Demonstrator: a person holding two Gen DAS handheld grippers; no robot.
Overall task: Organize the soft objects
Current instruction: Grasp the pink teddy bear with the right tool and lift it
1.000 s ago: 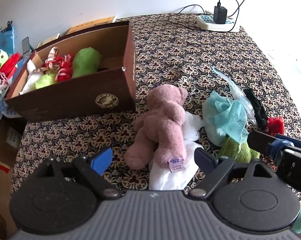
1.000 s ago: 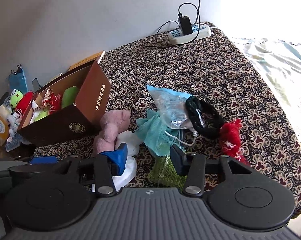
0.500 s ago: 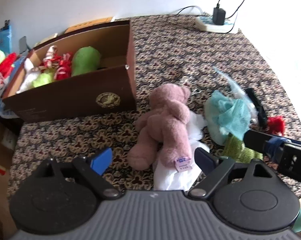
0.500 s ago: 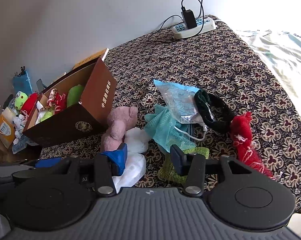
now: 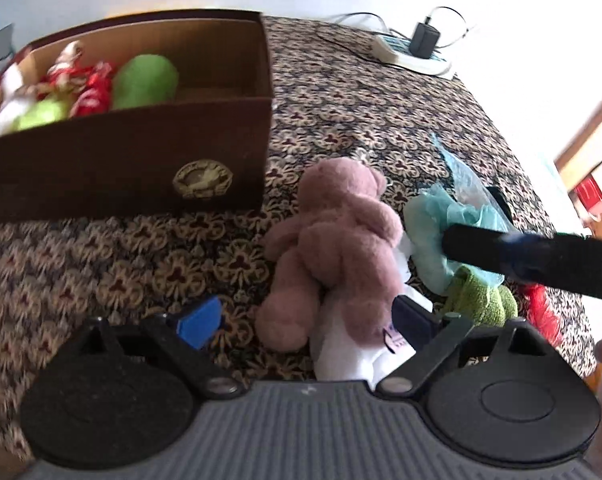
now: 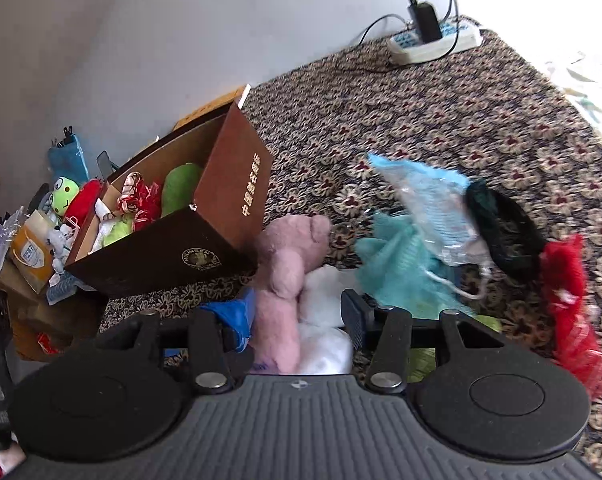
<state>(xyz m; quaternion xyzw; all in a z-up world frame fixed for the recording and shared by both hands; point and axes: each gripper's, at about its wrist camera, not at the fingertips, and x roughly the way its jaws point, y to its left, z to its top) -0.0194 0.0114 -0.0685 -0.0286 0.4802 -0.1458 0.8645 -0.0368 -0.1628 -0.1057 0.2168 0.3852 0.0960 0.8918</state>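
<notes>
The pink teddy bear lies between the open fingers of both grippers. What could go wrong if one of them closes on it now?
1. The pink teddy bear lies on a white soft item, so the left gripper may pinch both together.
2. The right gripper reaches toward the same spot, so the two may collide.
3. The brown box already holds toys at one end; a bear dropped there could catch on its wall.

White power strip (image 6: 435, 42) with black charger (image 6: 424, 22) at far edge of patterned worktop (image 6: 441, 112); grey wall (image 6: 161, 40) behind.
</notes>
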